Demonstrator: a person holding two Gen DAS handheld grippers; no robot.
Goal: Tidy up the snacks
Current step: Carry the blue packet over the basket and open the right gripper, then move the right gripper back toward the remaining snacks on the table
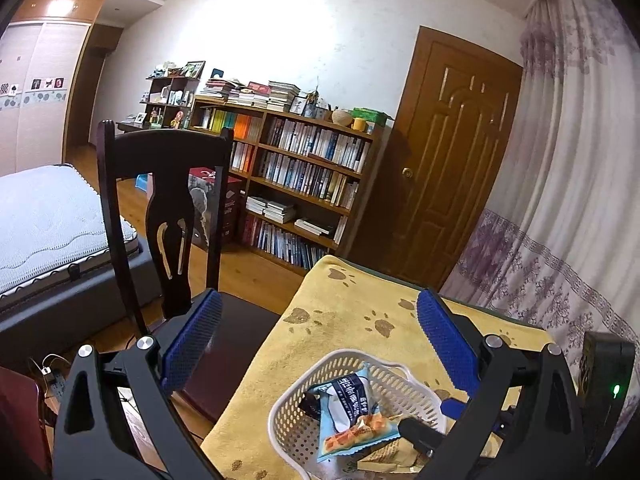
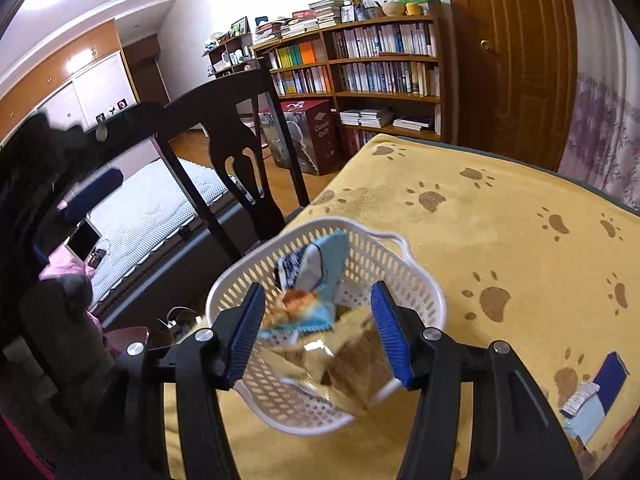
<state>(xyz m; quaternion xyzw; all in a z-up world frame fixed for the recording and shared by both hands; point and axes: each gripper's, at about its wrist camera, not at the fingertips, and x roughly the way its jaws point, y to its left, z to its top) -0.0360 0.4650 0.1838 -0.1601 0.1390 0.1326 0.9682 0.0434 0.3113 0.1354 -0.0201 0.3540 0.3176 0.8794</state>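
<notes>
Yellow cloth (image 2: 500,240), basket (image 2: 384,256) holding snack packets (image 2: 320,276)

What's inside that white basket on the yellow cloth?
The white basket holds a light blue snack packet on top and tan, brownish packets beneath. Whatever lies under those, at the bottom, is covered.

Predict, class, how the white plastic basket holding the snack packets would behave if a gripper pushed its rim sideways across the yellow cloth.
The white basket is thin, perforated plastic, so probably light and a bit flexible. It holds only a few snack packets, so it would likely slide or tip rather than resist. The yellow cloth looks soft and might bunch, dragging it.
</notes>
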